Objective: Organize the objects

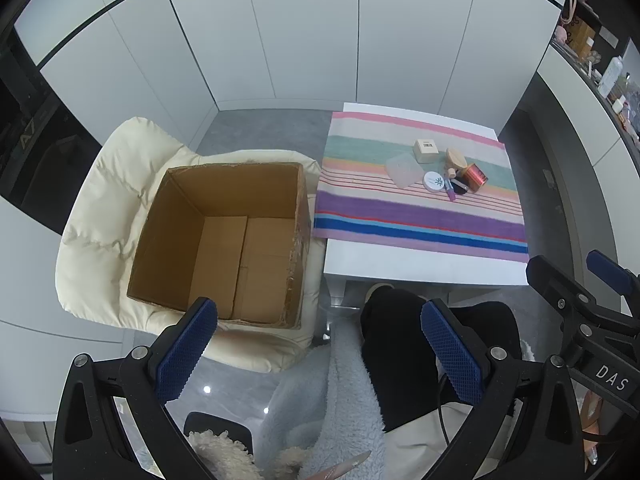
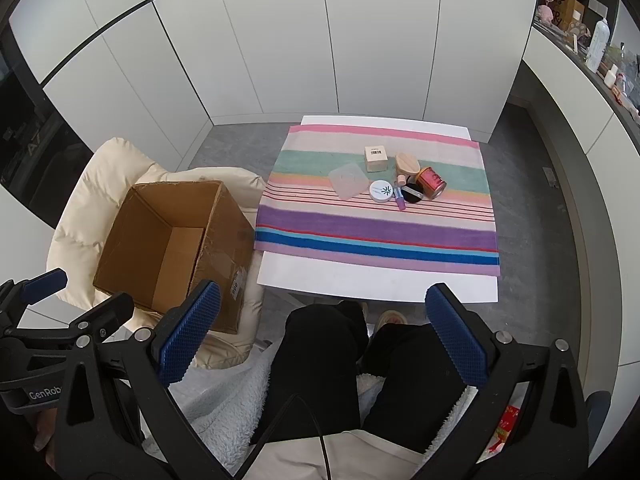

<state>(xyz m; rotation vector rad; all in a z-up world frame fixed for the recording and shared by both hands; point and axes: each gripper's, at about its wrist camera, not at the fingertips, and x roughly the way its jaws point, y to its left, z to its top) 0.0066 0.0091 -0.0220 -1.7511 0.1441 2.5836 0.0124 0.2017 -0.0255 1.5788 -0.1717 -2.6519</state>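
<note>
The left gripper [image 1: 318, 354] with blue ribbed pads stands spread wide, holding nothing, above the person's black-trousered knees [image 2: 320, 356]. The right gripper [image 2: 323, 340] is equally wide and empty. Ahead of both, on the striped cloth [image 2: 376, 232] covering the white table [image 2: 376, 284], lies a cluster: cream cardboard cube [image 2: 376, 158], clear plastic lid [image 2: 348, 181], round white tin [image 2: 381, 191], red cylindrical can [image 2: 431, 183]. Left of the table, an open brown cardboard box [image 1: 224, 240] sits empty on a cream padded chair [image 1: 104, 216].

Both wrist views high above, angled down, sharing table [image 1: 408, 264] and box [image 2: 132, 216]
</note>
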